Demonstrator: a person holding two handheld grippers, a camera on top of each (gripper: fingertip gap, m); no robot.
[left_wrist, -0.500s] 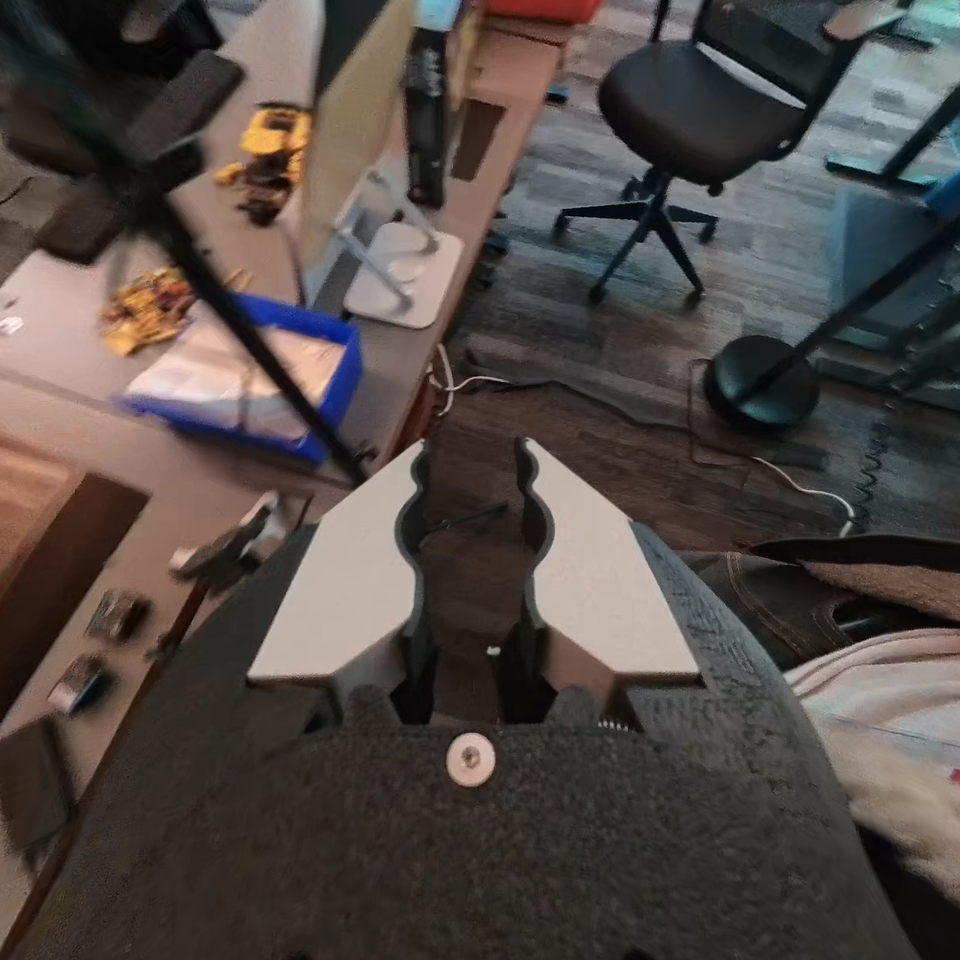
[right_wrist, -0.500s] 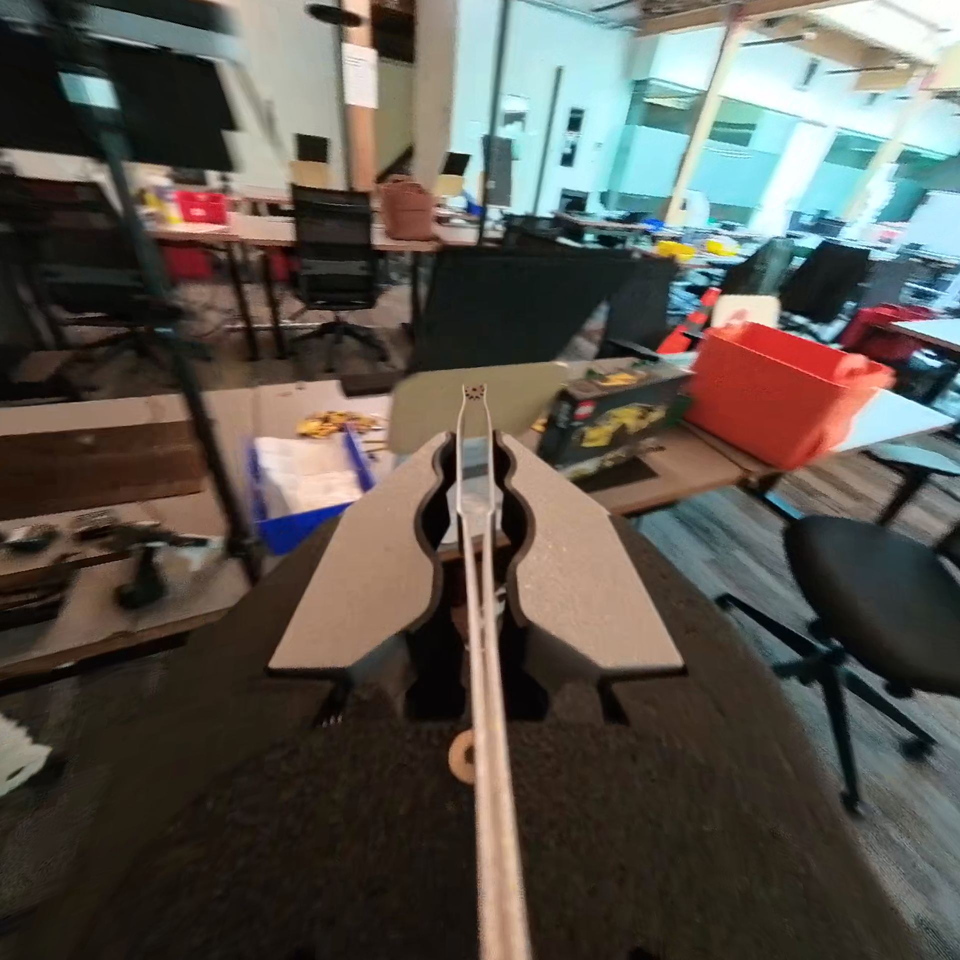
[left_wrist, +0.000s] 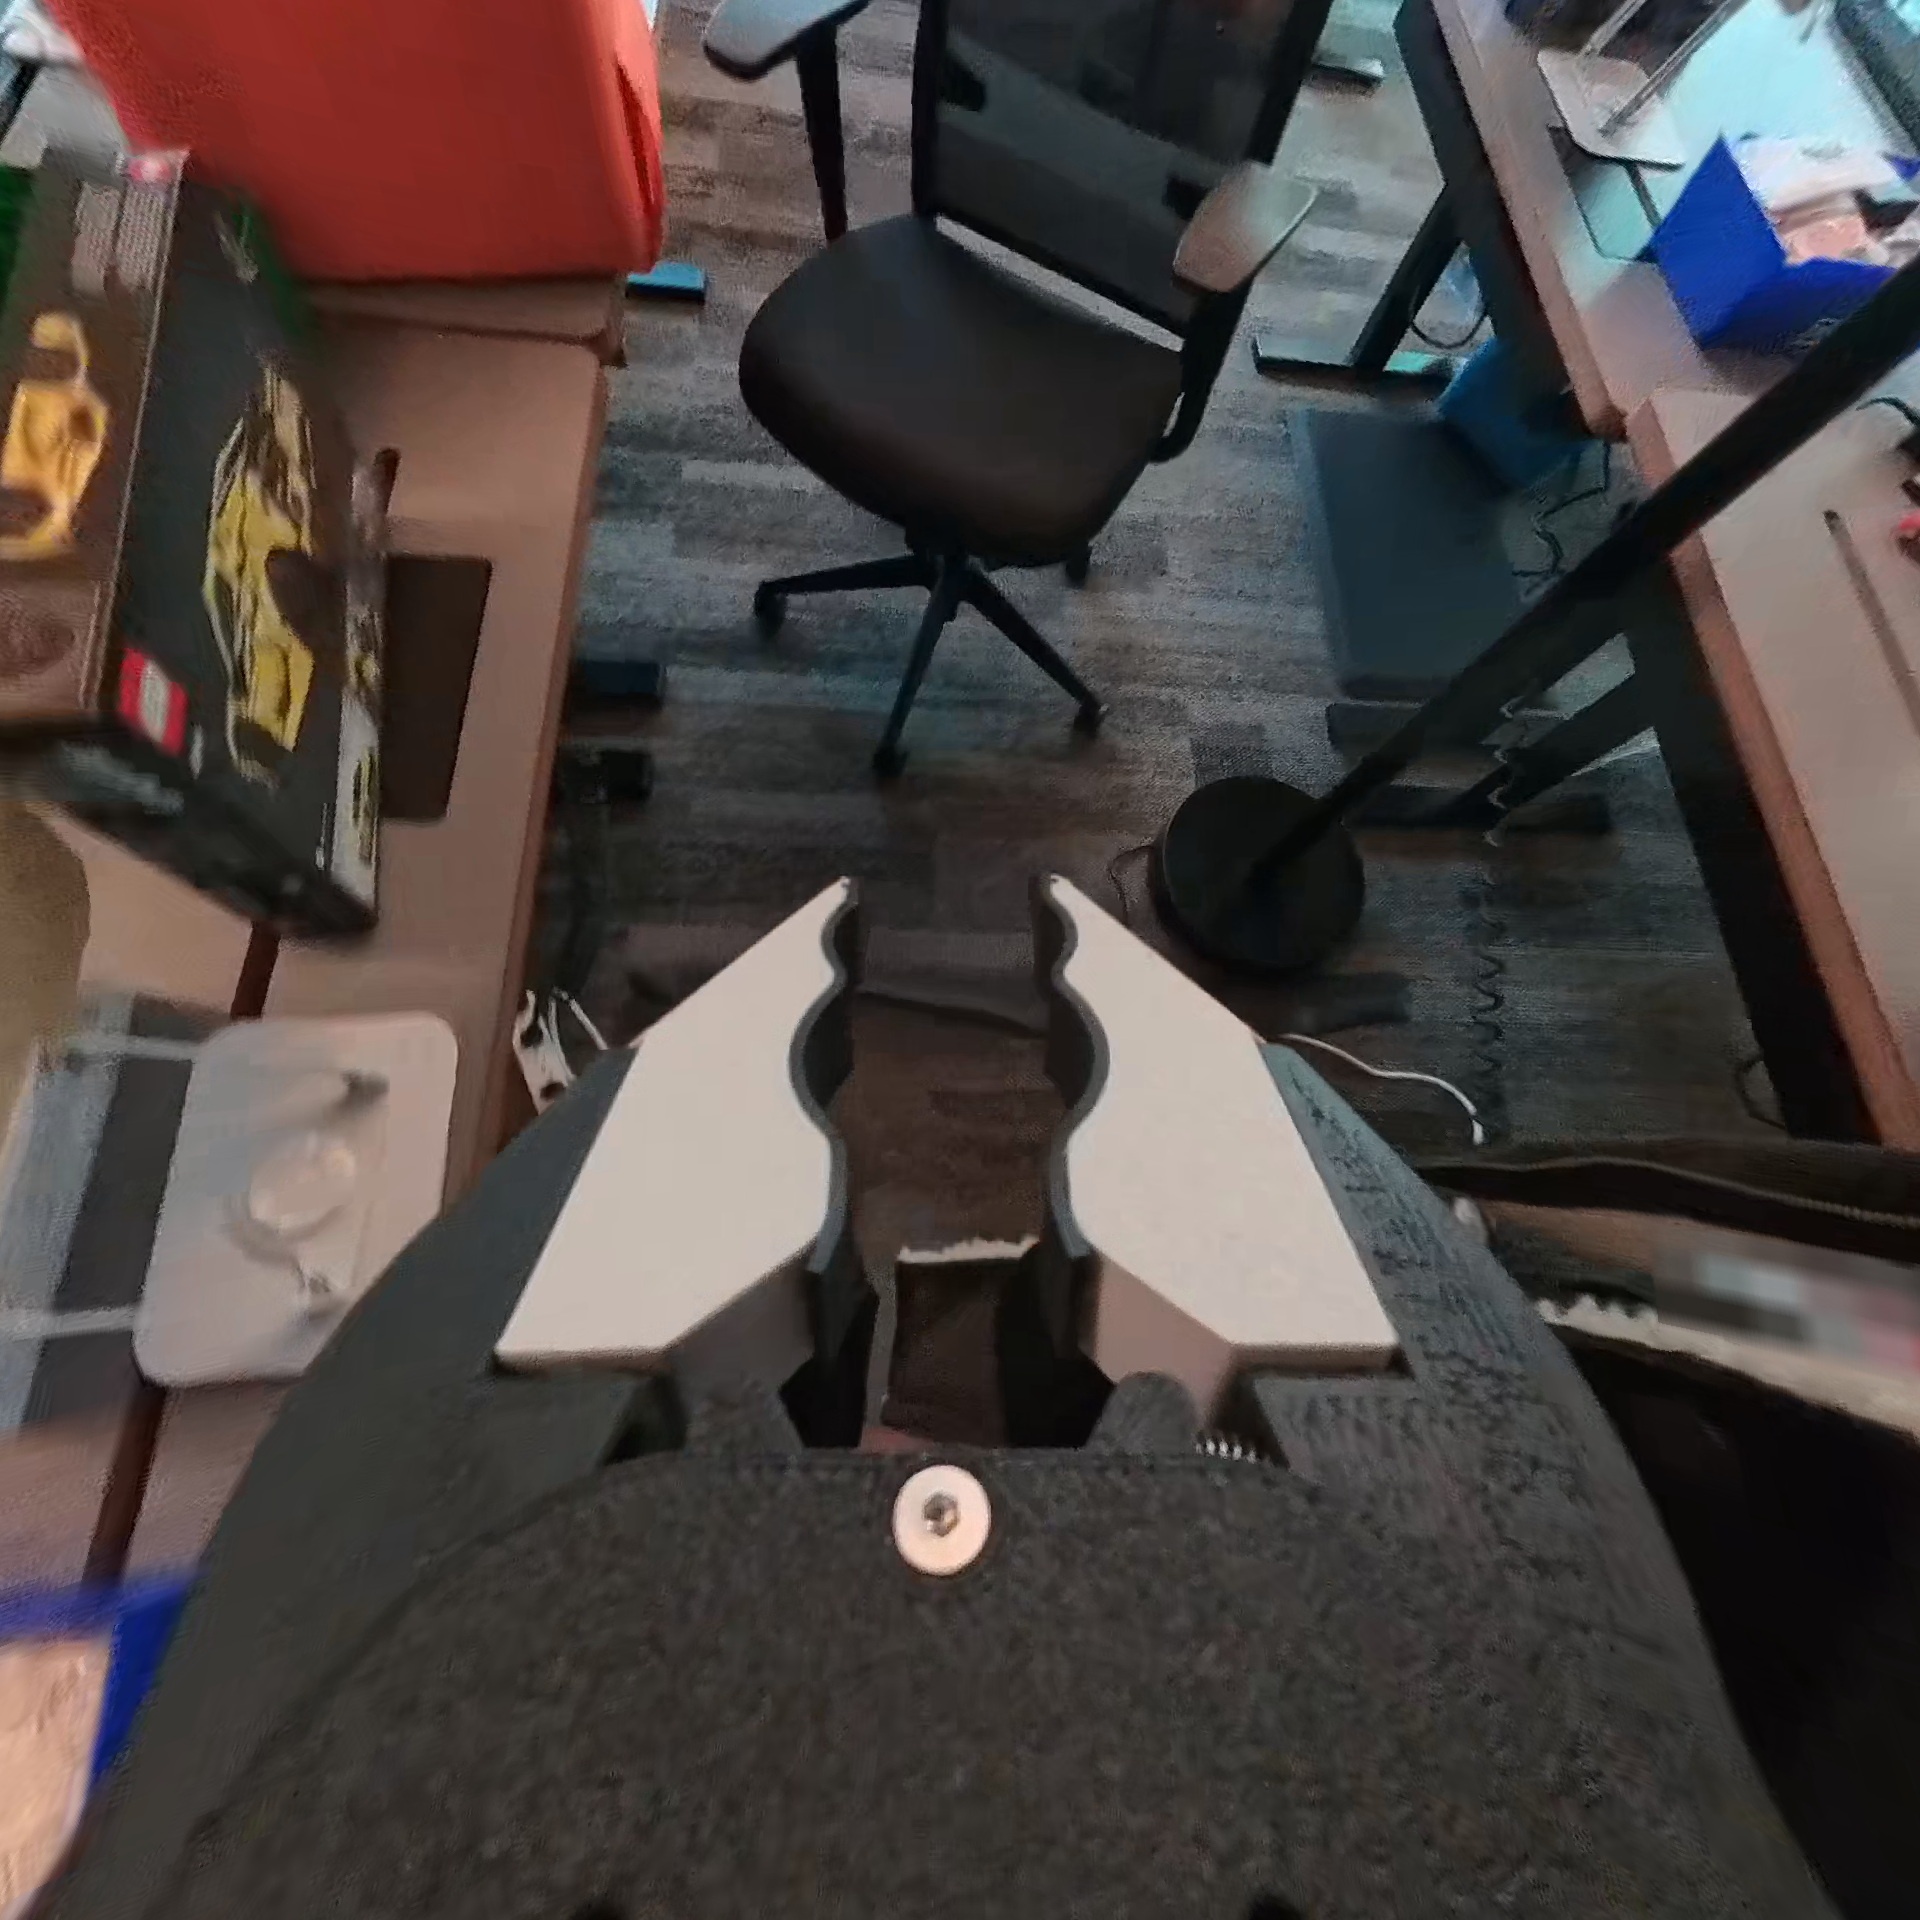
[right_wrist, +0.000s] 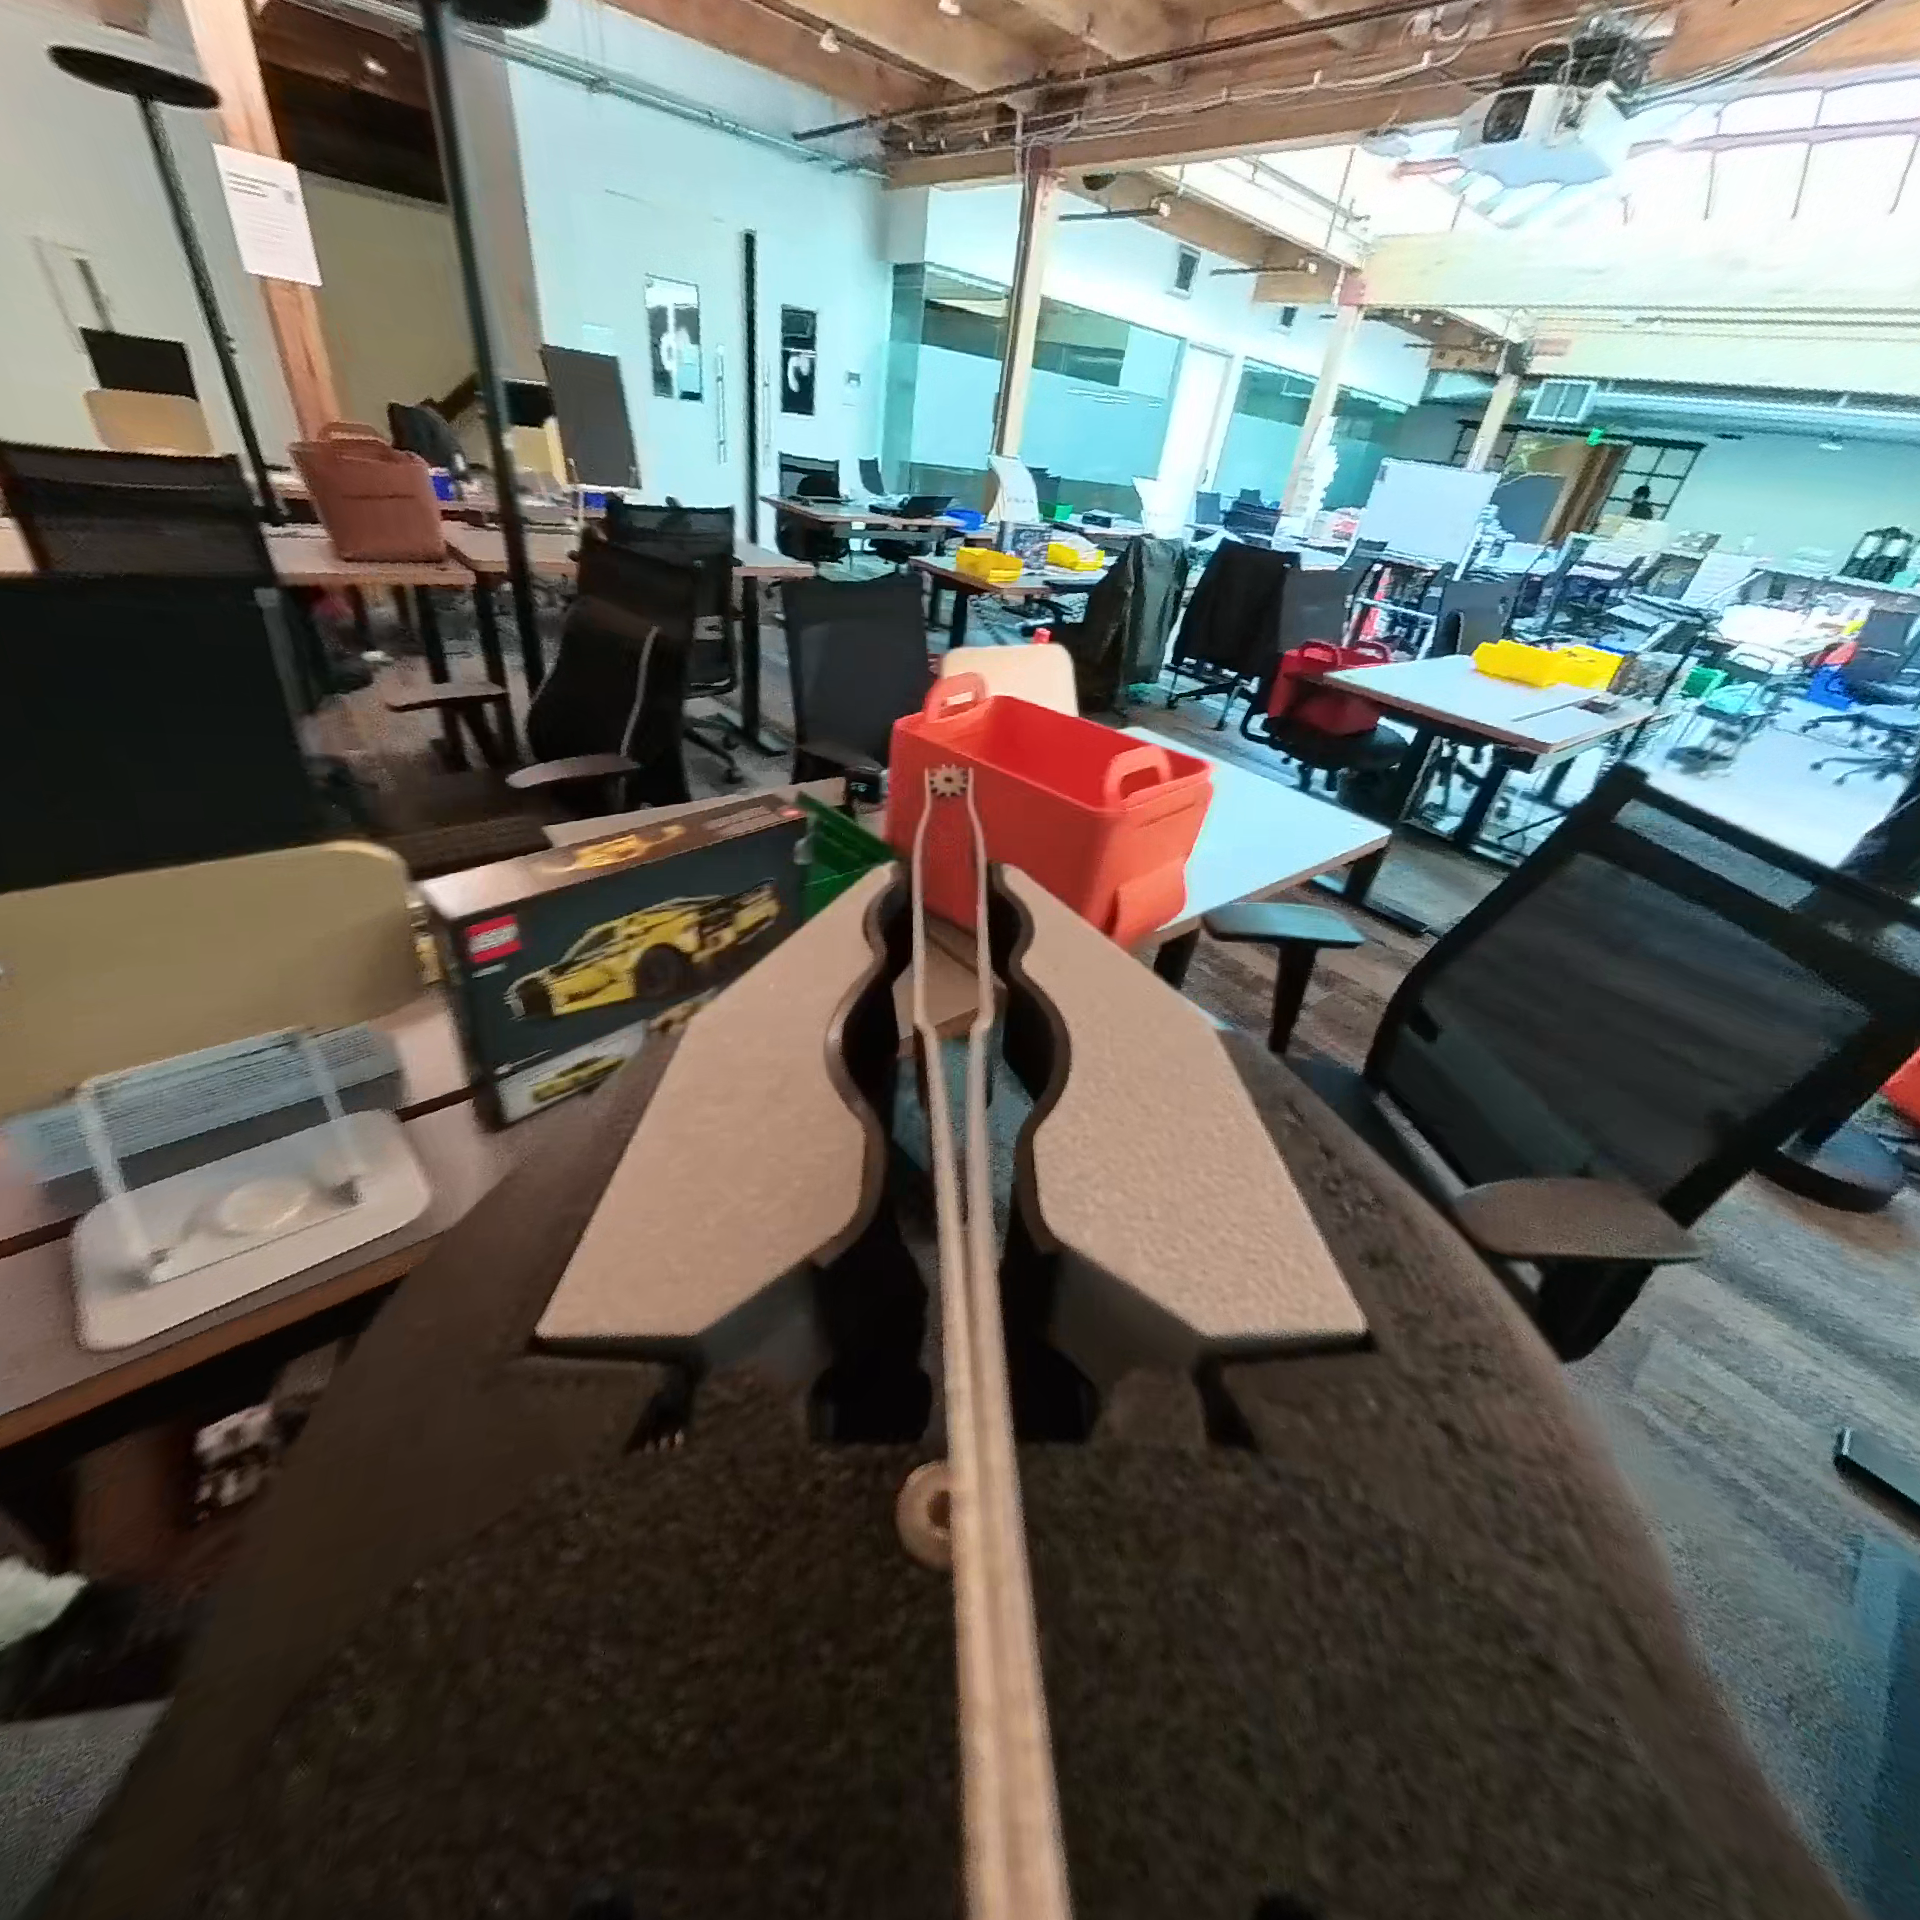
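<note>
Tweezers (right_wrist: 961, 1091) clamped in right claw (right_wrist: 943, 883), long axis straight ahead, tips pinching small gear (right_wrist: 948, 781) toward orange bin (right_wrist: 1049, 821) on surface (right_wrist: 1278, 831). Left claw (left_wrist: 945, 894) apart, empty, aimed at floor near office chair (left_wrist: 966, 416).

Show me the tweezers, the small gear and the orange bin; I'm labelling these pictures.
tweezers (right_wrist: 961, 1195): right wrist view, on the arms.
small gear (right_wrist: 947, 781): right wrist view, its toothed face.
orange bin (right_wrist: 1070, 821): right wrist view, front wall.
</note>
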